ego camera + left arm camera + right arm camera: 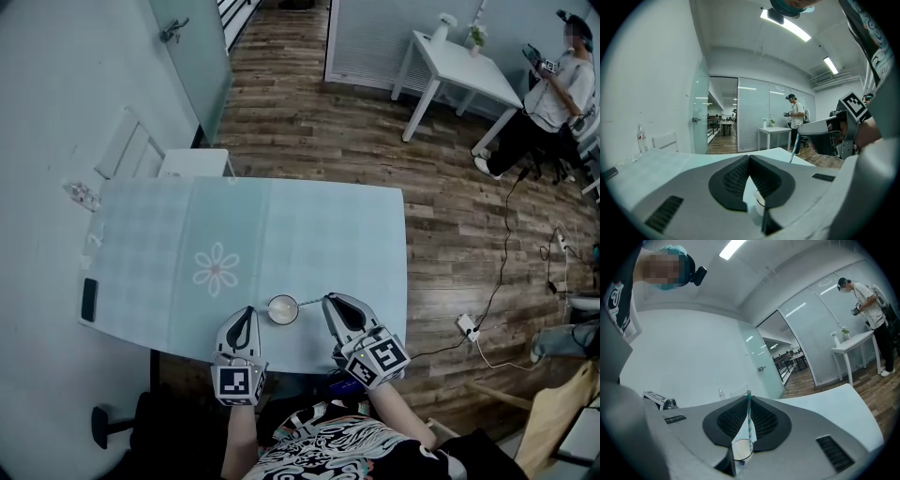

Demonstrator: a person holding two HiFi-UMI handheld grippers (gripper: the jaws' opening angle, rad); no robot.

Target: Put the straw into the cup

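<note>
Right gripper (749, 399) clamps a green-and-white striped straw (750, 423), lower end at the small white cup (740, 452)'s rim. Left gripper (750, 158), jaws together and empty, sits beside that cup on the pale blue table (319, 225).

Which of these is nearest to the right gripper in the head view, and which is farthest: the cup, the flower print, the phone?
1. The cup, just left of the right gripper.
2. The flower print, further left, beyond the cup.
3. The phone, at the far left.
</note>
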